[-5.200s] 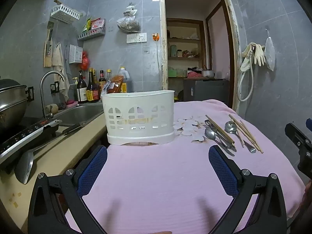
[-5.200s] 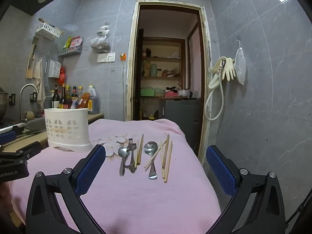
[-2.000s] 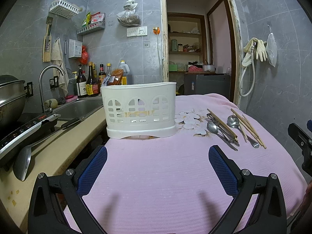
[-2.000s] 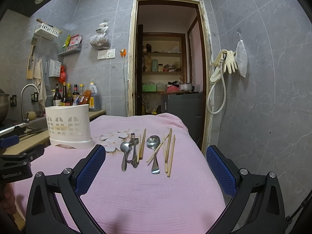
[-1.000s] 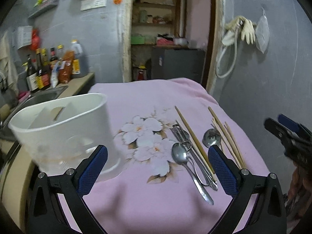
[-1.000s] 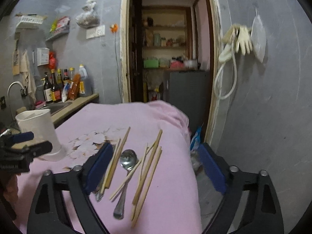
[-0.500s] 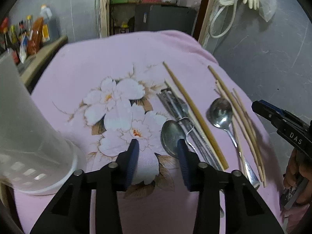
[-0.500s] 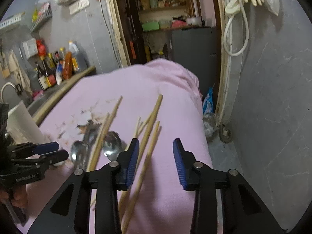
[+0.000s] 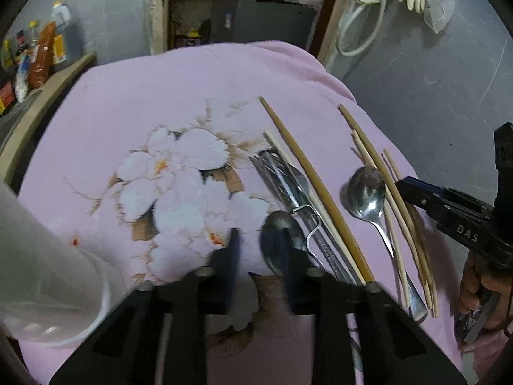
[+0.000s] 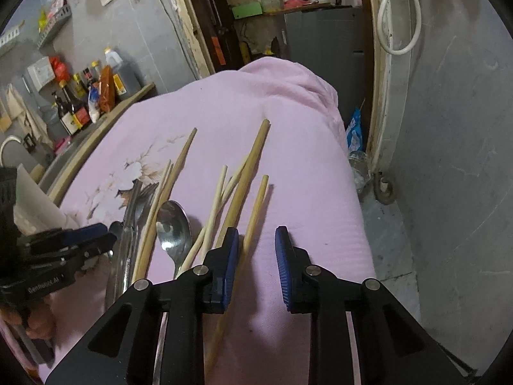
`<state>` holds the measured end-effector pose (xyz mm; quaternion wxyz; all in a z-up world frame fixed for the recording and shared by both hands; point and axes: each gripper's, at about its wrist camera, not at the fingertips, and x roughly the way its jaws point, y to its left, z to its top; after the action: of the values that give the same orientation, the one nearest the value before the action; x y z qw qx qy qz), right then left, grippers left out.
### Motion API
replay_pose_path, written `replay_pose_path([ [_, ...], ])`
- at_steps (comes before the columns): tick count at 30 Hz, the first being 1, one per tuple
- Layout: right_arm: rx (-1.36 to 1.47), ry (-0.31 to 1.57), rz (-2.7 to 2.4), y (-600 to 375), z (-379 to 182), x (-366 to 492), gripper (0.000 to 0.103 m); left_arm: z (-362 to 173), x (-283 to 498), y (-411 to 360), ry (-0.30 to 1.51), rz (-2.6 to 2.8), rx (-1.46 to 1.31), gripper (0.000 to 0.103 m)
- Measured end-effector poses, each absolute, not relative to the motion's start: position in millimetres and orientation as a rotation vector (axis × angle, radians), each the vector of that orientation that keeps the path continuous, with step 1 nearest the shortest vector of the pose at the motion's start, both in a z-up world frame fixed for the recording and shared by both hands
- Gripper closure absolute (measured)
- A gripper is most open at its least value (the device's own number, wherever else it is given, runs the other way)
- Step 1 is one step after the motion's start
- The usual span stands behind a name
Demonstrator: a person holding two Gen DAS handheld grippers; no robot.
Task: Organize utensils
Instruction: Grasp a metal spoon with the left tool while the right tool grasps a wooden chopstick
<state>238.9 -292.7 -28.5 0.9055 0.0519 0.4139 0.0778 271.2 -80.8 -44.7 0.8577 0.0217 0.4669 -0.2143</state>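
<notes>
Utensils lie on a pink flowered cloth (image 9: 179,96). In the left wrist view, my left gripper (image 9: 258,253) is partly open, low over the bowl of a steel spoon (image 9: 279,240); forks (image 9: 282,176) and a long chopstick (image 9: 314,189) lie just right of it. A second spoon (image 9: 365,192) and thin chopsticks (image 9: 397,211) lie further right. The white utensil basket (image 9: 41,288) is at the left edge. In the right wrist view, my right gripper (image 10: 256,252) is partly open, straddling a thin chopstick (image 10: 256,205); a thick chopstick (image 10: 247,176) and the spoon (image 10: 173,224) lie left of it.
The cloth's right edge drops to a grey floor and wall (image 10: 449,160). A doorway with a grey cabinet (image 10: 320,41) is beyond the table. Bottles (image 10: 80,102) stand on the counter at the left. Each gripper shows in the other's view (image 9: 449,205) (image 10: 61,250).
Both grippers have dropped lower and closer to the utensils and narrowed their jaws. The left one has come down over the spoon; the right one has come down around a thin chopstick.
</notes>
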Motion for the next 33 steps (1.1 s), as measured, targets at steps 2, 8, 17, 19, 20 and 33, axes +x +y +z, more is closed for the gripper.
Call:
replay_pose_path([
  [2, 0.099, 0.860, 0.153, -289.8, -27.9, 239.9, 0.088, -45.4, 272.4, -83.5, 0.984, -0.452, 0.050, 0.098],
  [8, 0.164, 0.849, 0.146, -295.9, -26.4, 235.1, 0.099, -34.8, 263.9, -89.3, 0.934, -0.436, 0.074, 0.103],
  [17, 0.228, 0.599, 0.216, -284.3, -1.9, 182.5, 0.100, -0.2, 229.6, -74.8, 0.765, -0.326, 0.054, 0.103],
  [19, 0.209, 0.519, 0.225, -274.1, 7.4, 170.3, 0.100, 12.0, 221.5, -69.0, 0.711, -0.306, 0.037, 0.103],
  [20, 0.194, 0.485, 0.229, -268.7, 11.3, 165.7, 0.100, 18.3, 217.7, -65.7, 0.684, -0.298, 0.029, 0.103],
  [33, 0.170, 0.733, 0.141, -273.3, -10.3, 203.0, 0.097, 7.3, 209.8, -58.7, 0.763, -0.318, 0.031, 0.103],
])
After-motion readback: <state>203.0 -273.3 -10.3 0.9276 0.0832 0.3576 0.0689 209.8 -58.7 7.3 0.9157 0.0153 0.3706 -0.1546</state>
